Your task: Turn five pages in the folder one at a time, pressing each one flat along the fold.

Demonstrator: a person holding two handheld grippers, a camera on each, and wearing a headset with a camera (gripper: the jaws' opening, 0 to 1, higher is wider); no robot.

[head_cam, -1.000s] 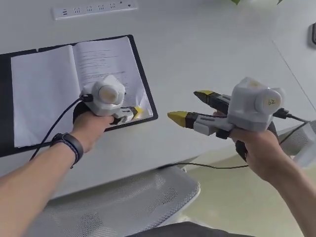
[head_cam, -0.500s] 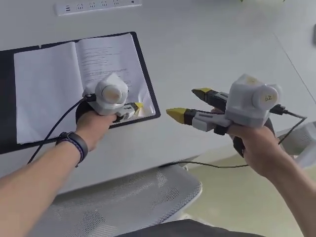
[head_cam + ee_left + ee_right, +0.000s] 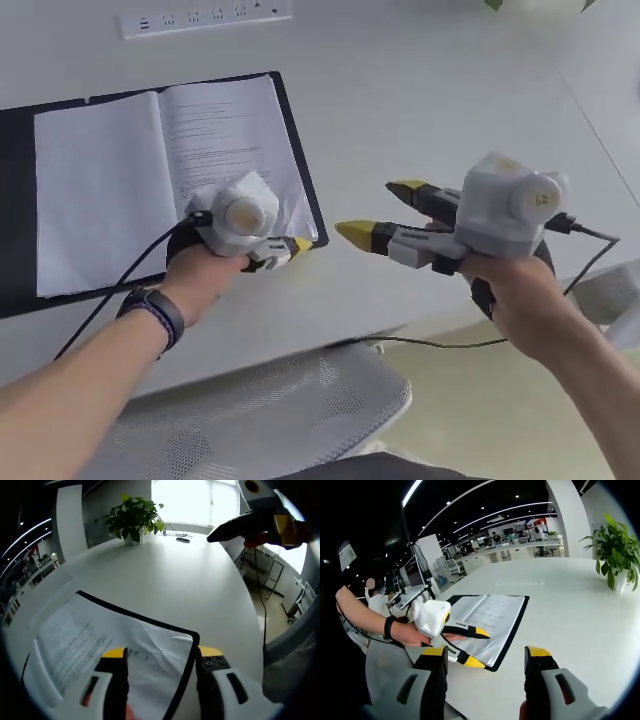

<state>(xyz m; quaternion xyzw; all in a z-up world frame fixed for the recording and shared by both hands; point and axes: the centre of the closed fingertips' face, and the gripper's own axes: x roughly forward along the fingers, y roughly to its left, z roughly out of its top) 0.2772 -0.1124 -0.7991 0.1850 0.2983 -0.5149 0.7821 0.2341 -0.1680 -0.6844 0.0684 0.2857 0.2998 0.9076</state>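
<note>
Currently the left gripper (image 3: 290,250) sits at the near right corner of the open folder (image 3: 16,210), its jaws spread either side of the black edge (one over the page (image 3: 150,647), possibly touching it). The right gripper (image 3: 378,210), also spread, hangs well right of the folder, above the table (image 3: 430,90).

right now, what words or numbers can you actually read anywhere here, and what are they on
Nothing here can be quoted.
On the right page of the folder: lines of print, too small and blurred to read.
On the left page: no print that I can make out.
On the power strip: marks by its sockets, too small to read.
</note>
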